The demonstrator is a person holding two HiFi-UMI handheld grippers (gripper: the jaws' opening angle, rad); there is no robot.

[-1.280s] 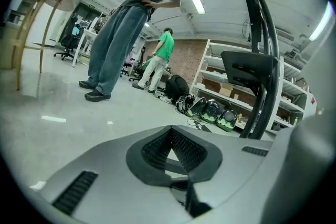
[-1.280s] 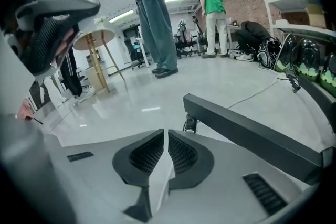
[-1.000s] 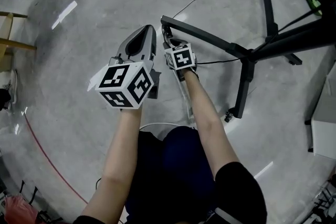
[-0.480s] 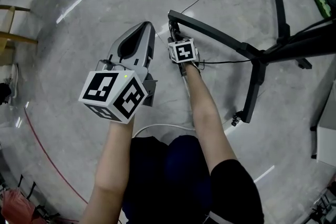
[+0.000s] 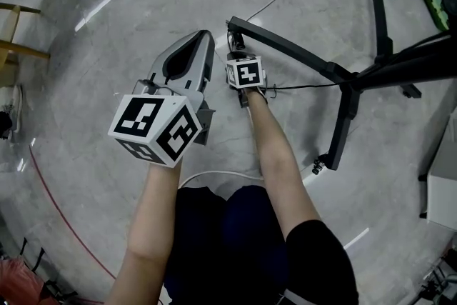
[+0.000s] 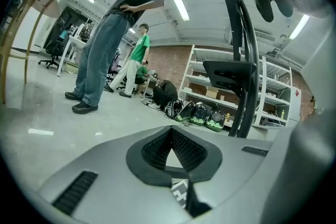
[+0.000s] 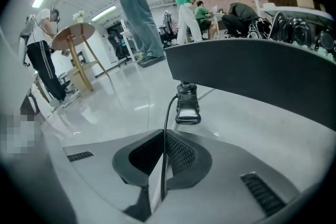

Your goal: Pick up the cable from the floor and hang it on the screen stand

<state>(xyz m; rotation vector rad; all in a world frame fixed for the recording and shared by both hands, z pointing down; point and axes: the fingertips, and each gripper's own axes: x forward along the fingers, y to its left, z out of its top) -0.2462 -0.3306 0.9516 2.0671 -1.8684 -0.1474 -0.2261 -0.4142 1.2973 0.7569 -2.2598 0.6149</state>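
One cable pinched in my right gripper, running straight ahead, plug just under the screen stand leg. Left gripper: jaws together, empty, farther off.

Black cable; black screen stand; grey left gripper; pale grey floor.

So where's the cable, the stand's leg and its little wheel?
cable [image 7: 165,123]: right gripper view, its thin upright stretch.
stand leg [image 7: 252,73]: right gripper view, mid bar.
wheel [image 7: 188,108]: right gripper view, its housing.
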